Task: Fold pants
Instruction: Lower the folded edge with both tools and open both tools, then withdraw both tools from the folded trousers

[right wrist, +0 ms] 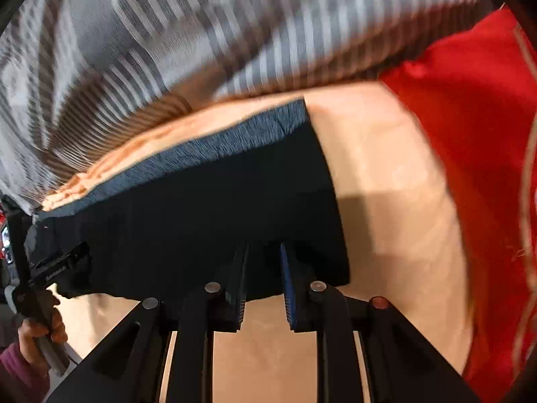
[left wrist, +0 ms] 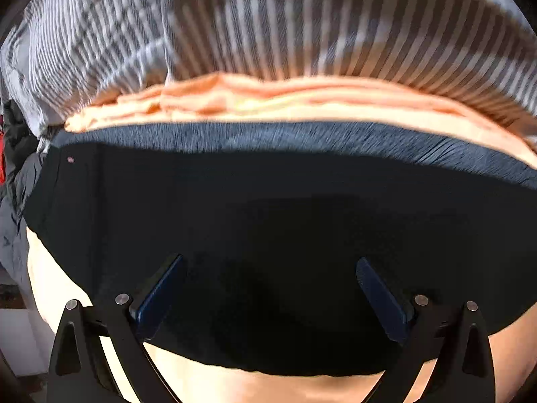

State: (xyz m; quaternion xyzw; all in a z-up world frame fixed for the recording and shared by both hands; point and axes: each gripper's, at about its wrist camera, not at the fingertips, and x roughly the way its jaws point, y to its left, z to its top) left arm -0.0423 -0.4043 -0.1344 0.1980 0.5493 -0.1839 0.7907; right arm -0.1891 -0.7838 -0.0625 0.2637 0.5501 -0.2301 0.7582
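The dark navy pants (left wrist: 235, 208) lie folded into a wide rectangle on a peach sheet (left wrist: 235, 386), with the ribbed blue waistband (left wrist: 268, 137) along the far edge. My left gripper (left wrist: 270, 262) is open wide, its fingers spread over the near part of the pants and holding nothing. In the right wrist view the pants (right wrist: 201, 208) fill the middle. My right gripper (right wrist: 265, 252) has its jaws a narrow gap apart at the near right edge of the pants; nothing shows between them. The left gripper (right wrist: 63, 265) shows at the pants' left end.
A grey-and-white striped duvet (left wrist: 268, 27) is bunched along the far side. A red cloth (right wrist: 470, 134) lies to the right on the peach sheet (right wrist: 386, 174). Dark clothing (left wrist: 16, 181) is heaped at the far left.
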